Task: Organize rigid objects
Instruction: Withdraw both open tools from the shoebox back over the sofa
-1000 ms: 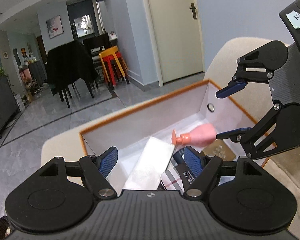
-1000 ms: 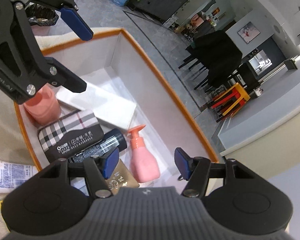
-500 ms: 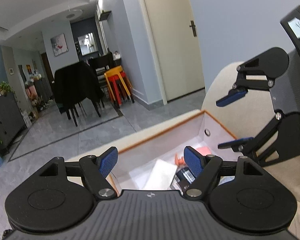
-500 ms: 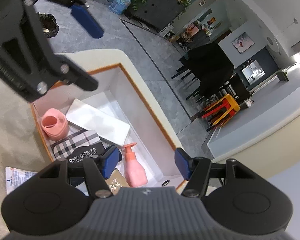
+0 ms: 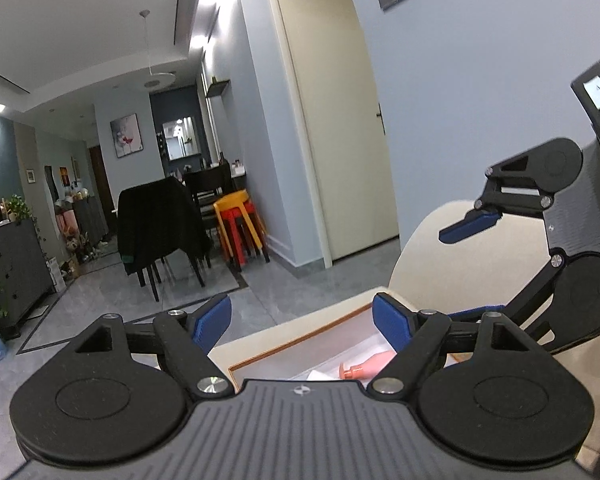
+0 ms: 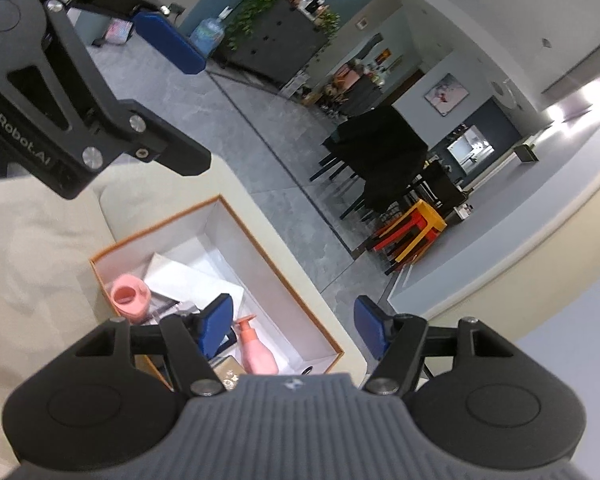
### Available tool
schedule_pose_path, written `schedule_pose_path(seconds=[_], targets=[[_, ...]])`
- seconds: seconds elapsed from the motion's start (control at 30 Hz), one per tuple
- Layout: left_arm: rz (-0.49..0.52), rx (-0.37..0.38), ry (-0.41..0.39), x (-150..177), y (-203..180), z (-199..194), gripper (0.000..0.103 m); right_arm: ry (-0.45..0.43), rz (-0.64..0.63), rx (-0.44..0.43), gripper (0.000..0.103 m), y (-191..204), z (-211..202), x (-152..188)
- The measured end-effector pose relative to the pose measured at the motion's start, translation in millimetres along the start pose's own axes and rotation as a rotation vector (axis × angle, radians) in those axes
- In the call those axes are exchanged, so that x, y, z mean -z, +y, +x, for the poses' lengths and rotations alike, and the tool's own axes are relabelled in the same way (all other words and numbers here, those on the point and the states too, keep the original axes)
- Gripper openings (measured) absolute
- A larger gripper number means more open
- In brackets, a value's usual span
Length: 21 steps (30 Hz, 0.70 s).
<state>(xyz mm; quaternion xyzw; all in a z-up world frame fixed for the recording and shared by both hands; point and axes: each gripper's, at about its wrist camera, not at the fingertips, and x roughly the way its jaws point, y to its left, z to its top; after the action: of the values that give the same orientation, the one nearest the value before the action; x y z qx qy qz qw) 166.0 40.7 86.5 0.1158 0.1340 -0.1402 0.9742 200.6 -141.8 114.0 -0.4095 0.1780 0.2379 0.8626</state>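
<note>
Both tools are seen with nothing between their blue pads: the left tool has just been opening and stands wide, and the right tool has likewise been opening, to a moderate gap. Neither is holding or touching anything.

Below and just beyond the right tool, an orange-rimmed box is seen resting on a cream sofa. Inside it the rigid objects are gathered: a pink pump bottle lying nearest, a gold-patterned card beside it, a white flat box farther in, and a pink cup against the far corner. A checked item is partly hidden behind the right tool's pad. From the left wrist view only a sliver of the box and the bottle's pump is visible.

The sorting is judged to be largely done. Risks from here would come from the soft cushion: the box could be tipped or shifted if it is knocked by a descending tool, and the two tools, held close together, could be clashed. Farther off, a tiled floor, stacked stools and a dark-draped chair are seen.
</note>
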Motion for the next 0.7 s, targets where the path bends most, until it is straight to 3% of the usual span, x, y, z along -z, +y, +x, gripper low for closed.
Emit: schedule_pose_path(seconds=[0.3,0.47,0.7], targets=[[-0.078,0.018,-0.029,20,5,-20,0.099,-0.036,0.179,0.017,0.072,13,-51,10],[-0.114,0.030,0.025,51,3,-11,0.099,-0.015,0.278,0.010,0.072,37,-56,35],[-0.190,0.063,0.122,102,-6,3,0.099,0.065,0.388,-0.022,0.072,78,-31,83]])
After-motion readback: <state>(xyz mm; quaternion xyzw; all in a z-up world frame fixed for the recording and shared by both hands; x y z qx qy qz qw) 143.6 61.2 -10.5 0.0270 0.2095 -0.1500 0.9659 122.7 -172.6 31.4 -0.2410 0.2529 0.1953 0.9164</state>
